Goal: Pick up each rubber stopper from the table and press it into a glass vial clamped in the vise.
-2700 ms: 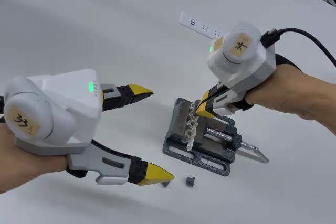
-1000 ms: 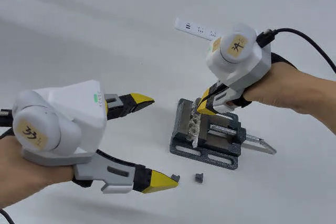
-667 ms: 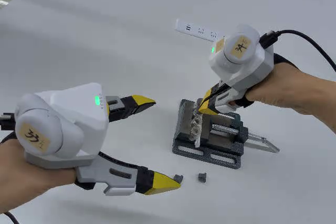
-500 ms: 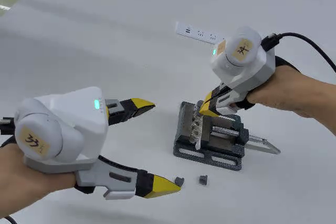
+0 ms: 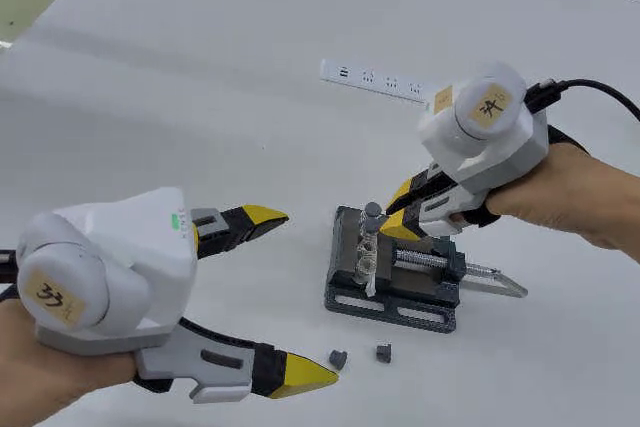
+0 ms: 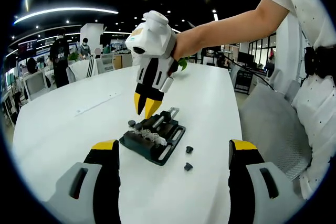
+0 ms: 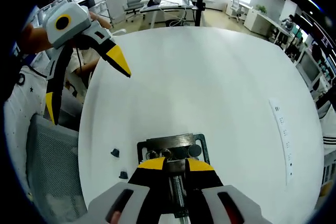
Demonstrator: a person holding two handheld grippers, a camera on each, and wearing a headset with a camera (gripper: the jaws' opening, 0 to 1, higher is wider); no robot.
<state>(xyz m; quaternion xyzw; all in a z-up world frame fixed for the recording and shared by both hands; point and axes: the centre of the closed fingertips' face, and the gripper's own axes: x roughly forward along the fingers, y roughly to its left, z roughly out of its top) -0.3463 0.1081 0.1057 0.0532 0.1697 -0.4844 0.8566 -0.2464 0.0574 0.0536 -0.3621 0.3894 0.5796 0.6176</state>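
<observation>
In vise (image 5: 398, 299), vials (image 5: 366, 255) partly hidden by right claw (image 5: 398, 211).
One stoppered; left claw (image 5: 310, 296) wide, empty; right claw's gap: cannot tell.

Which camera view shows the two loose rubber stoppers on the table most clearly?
The head view: a stopper and a second stopper lie unobstructed near the vise. The left gripper view shows them small beside the vise; the right gripper view shows two tiny dark dots.
</observation>
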